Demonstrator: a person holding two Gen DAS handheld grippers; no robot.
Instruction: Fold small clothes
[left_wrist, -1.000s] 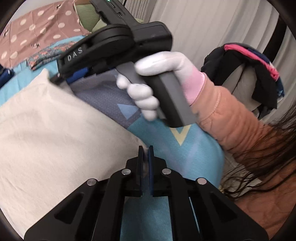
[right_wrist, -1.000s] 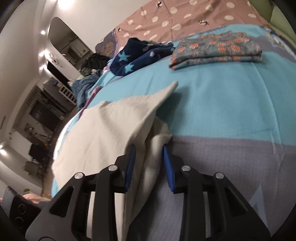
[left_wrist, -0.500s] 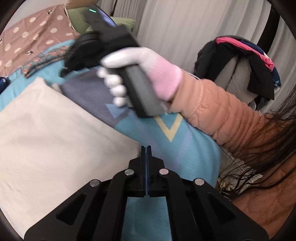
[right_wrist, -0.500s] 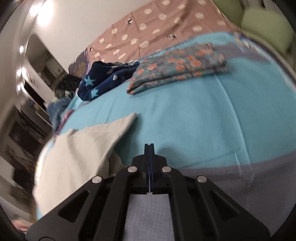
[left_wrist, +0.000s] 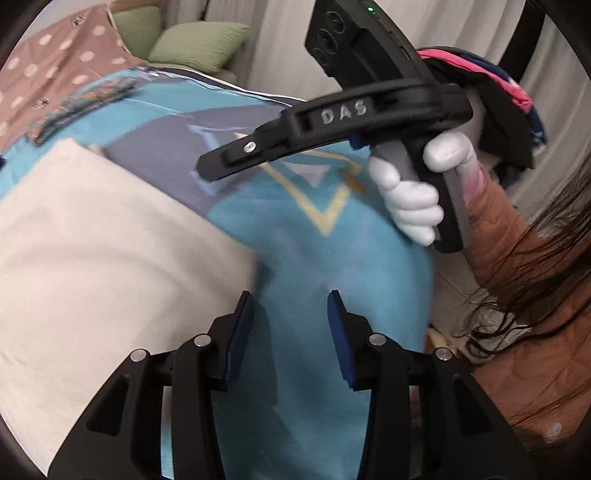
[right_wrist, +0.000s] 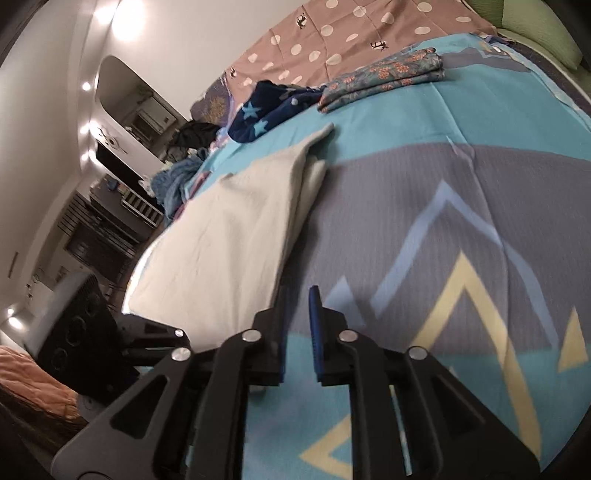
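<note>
Both grippers empty | left gripper (left_wrist: 290, 314), right gripper (right_wrist: 297, 314) parted | cream cloth (right_wrist: 229, 236) just left of each

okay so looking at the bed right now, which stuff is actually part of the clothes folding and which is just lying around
Part of the job:
cream garment, spread flat
floral garment, already folded
navy star garment, crumpled
left gripper, jaws apart
right gripper, jaws slightly apart

Just lying about:
green cushion
dotted brown bedding
clothes heap on the chair

the cream garment (right_wrist: 236, 236) left of the right gripper (right_wrist: 297, 325) jaws looks like soft matt cloth, perhaps finely ribbed. the blanket (right_wrist: 424, 192) under them is matt, slightly fuzzy fabric. the gripper arms are matt black plastic with shiny metal pins.
</note>
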